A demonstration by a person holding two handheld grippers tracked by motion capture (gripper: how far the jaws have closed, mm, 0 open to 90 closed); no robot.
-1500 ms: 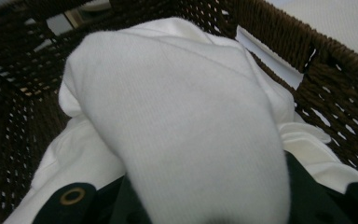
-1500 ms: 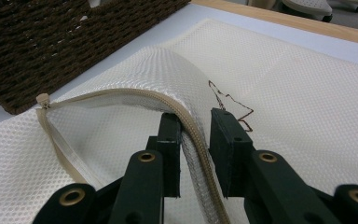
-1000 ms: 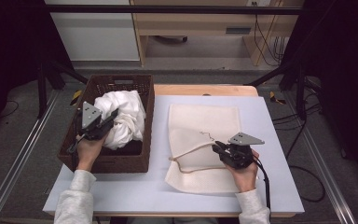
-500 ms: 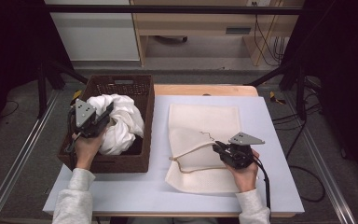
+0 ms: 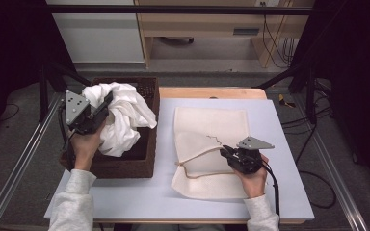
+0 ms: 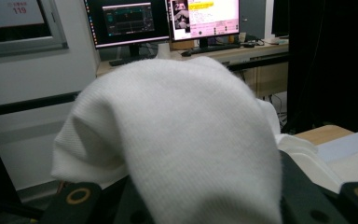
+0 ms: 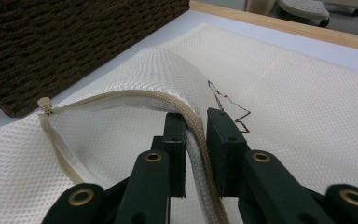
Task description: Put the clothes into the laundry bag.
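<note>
Your left gripper clamps the white garment; your right gripper pinches the mesh bag's zipper edge.
You hold the garment raised above the brown wicker basket at the table's left; the bag lies flat just beside it, its mouth lifted open.

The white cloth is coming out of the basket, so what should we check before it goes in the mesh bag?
1. Left tool grips the white cloth: ok, cloth is bunched between its jaws.
2. Cloth clear of the basket: not ok, its lower folds hang inside.
3. Right tool holds the zipper edge of the mesh bag: ok, jaws pinch it.
4. Bag mouth open: ok, the top layer is lifted.
5. Mouth wide enough for the cloth: cannot tell.
6. Bag lying flat on the table: ok.
</note>
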